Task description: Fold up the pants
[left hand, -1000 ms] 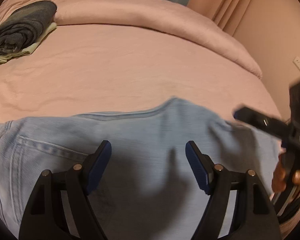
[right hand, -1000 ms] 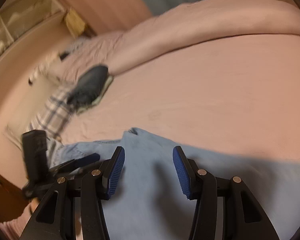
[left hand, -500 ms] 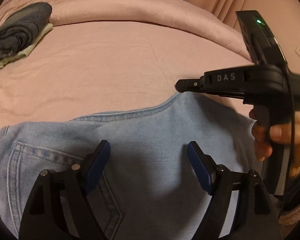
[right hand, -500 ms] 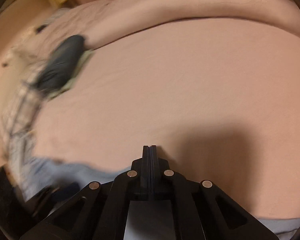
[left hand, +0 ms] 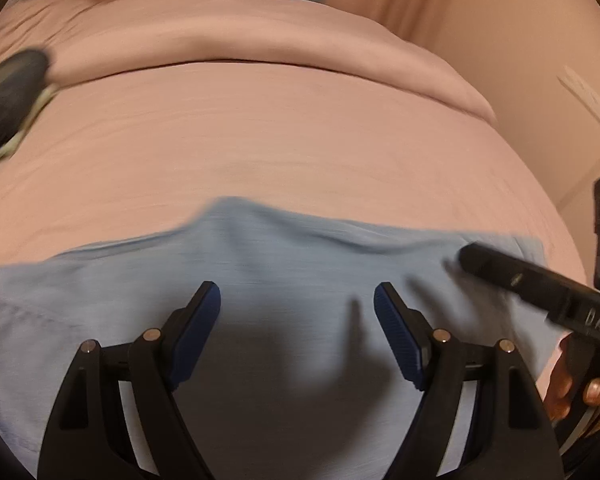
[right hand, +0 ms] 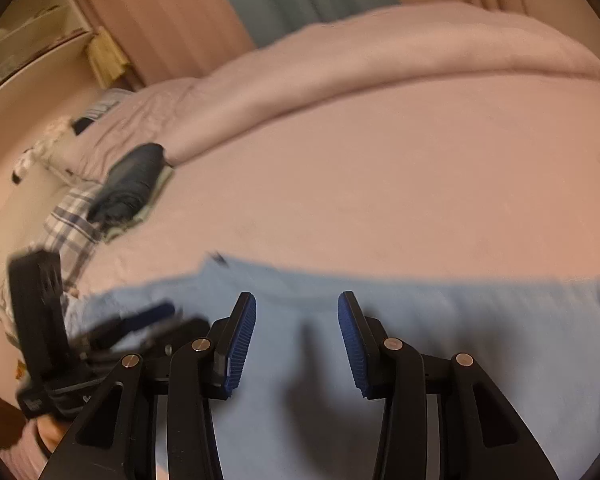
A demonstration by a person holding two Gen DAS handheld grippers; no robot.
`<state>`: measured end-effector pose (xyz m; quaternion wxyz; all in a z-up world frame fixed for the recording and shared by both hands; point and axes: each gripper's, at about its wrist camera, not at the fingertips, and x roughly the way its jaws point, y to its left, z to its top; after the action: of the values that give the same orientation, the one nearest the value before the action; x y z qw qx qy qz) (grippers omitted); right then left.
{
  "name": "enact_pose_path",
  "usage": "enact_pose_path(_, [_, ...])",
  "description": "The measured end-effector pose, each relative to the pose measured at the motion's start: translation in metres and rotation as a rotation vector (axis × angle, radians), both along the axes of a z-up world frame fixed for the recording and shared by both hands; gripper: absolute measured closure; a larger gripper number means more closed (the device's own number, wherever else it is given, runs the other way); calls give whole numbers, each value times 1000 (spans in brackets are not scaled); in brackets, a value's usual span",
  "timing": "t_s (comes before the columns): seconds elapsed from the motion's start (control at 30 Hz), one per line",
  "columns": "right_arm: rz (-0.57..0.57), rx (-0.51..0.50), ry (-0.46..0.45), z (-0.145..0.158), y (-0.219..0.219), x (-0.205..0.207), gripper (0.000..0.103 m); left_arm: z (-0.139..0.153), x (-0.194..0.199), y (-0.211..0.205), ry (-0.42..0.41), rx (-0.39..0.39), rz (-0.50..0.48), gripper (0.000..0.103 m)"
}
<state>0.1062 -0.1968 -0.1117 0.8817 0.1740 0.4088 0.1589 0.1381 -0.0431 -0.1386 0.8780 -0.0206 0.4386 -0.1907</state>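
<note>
The left gripper [left hand: 297,306] holds its fingers wide apart over the jeans [left hand: 300,264], gripping nothing. The right gripper [right hand: 297,320], its jaws just reopened to a moderate gap, hovers empty above the same denim. The jeans lie across the near edge of the pink bed [right hand: 380,184].

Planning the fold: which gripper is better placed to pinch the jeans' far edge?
Probably right: the right gripper, jaws just opened, empty, sits nearer the jeans far edge; the left gripper hovers mid-cloth.
</note>
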Motion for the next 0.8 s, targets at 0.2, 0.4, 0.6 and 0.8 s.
enact_pose_path(0.2, [-111, 79, 98, -41, -39, -1, 60, -25, 26, -63, 59, 87, -32, 12])
enact_pose_path(0.4, [-258, 114, 51, -36, -85, 2, 60, -19, 58, -89, 86, 121, 10, 7])
enact_pose_path(0.6, [-392, 49, -1, -17, -118, -34, 56, 4, 39, -83, 41, 57, 13, 12])
enact_pose_path(0.8, [-299, 20, -43, -9, -109, -66, 54, 15, -14, -105, 14, -4, -120, 12])
